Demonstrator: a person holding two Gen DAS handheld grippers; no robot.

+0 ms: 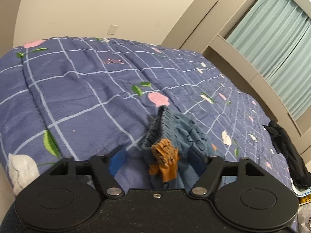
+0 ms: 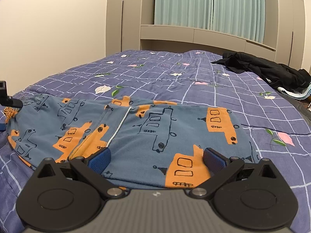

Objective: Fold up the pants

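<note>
Small blue-grey pants (image 2: pixel 147 130) with orange truck prints lie spread on the bed, folded over lengthwise. My right gripper (image 2: pixel 155 157) is open, its blue pads either side of the near edge of the pants. My left gripper (image 1: pixel 155 155) is open around the bunched elastic waistband (image 1: pixel 161 128) at the pants' left end; the left gripper's tip shows at the far left of the right wrist view (image 2: pixel 7 99).
The bed is covered by a purple checked quilt (image 1: pixel 77 89) with pink and white flowers. A black garment (image 2: pixel 262 69) lies at the bed's far right edge. Beige cabinets and a green curtain (image 2: pixel 210 5) stand behind the bed.
</note>
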